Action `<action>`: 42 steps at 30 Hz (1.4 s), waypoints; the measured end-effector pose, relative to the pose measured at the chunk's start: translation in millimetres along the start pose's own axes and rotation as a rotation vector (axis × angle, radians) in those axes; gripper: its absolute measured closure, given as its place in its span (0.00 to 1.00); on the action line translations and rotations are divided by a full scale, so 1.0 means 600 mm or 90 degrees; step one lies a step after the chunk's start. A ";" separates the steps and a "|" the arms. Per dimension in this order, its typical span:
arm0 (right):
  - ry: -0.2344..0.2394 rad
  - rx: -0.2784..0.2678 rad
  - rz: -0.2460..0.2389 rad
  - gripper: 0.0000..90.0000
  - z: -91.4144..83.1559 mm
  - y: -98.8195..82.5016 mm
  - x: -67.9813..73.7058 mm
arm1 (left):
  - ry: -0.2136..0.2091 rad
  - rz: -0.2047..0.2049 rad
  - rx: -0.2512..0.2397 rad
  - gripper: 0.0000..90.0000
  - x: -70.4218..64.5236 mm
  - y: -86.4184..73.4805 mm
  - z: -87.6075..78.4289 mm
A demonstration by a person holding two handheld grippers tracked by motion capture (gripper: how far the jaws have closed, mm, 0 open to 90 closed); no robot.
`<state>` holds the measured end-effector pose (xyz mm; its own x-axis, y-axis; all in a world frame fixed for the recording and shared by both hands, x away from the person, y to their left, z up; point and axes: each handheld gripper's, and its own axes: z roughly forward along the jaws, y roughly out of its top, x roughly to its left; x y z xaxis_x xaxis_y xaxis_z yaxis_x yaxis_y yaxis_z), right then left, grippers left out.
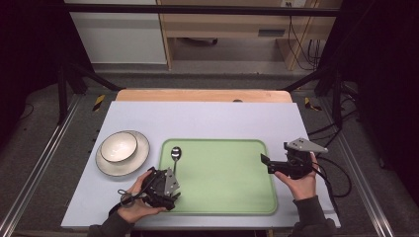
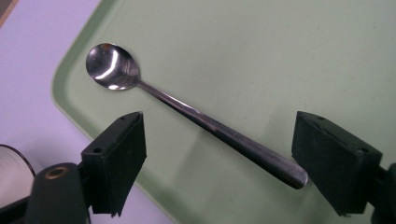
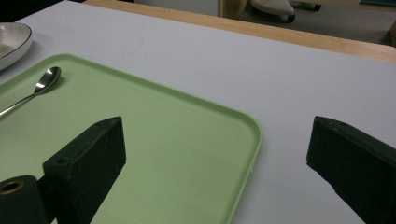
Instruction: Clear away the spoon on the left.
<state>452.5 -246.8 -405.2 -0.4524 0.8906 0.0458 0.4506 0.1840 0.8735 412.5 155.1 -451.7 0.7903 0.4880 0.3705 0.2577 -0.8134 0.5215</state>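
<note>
1. Green tray (image 1: 222,177) sat mid-frame in the high view on a pale table (image 1: 207,118)
2. Spoon (image 1: 175,157) lay on the tray's upper left corner, bowl toward the top of the frame
3. Left gripper (image 1: 165,190) at the tray's lower left edge, jaws wide, spoon handle (image 2: 243,142) between them, nothing gripped
4. Right gripper (image 1: 276,163) at the tray's right edge, jaws wide and empty
5. Bowl (image 1: 119,146) on a plate (image 1: 141,155), left of the tray

Spoon (image 2: 187,112) on green tray (image 2: 261,51), handle end between parted jaws
</note>
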 end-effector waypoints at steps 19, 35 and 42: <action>-0.004 -0.010 0.006 0.05 -0.005 0.002 -0.002 | 0.008 -0.083 -0.085 0.18 0.031 -0.011 -0.036; -0.013 -0.023 0.013 0.05 -0.016 0.004 -0.007 | 0.032 -0.262 -0.222 0.20 0.085 -0.061 -0.080; -0.021 -0.024 0.019 0.05 -0.018 0.002 -0.012 | 0.053 -0.304 -0.253 0.20 0.098 -0.081 -0.094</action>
<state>447.9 -257.8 -399.0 -0.4138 0.9086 0.0570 0.4342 0.1420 0.8896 415.1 241.4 -412.0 0.5894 0.8042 0.0765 0.3323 -0.3276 0.8844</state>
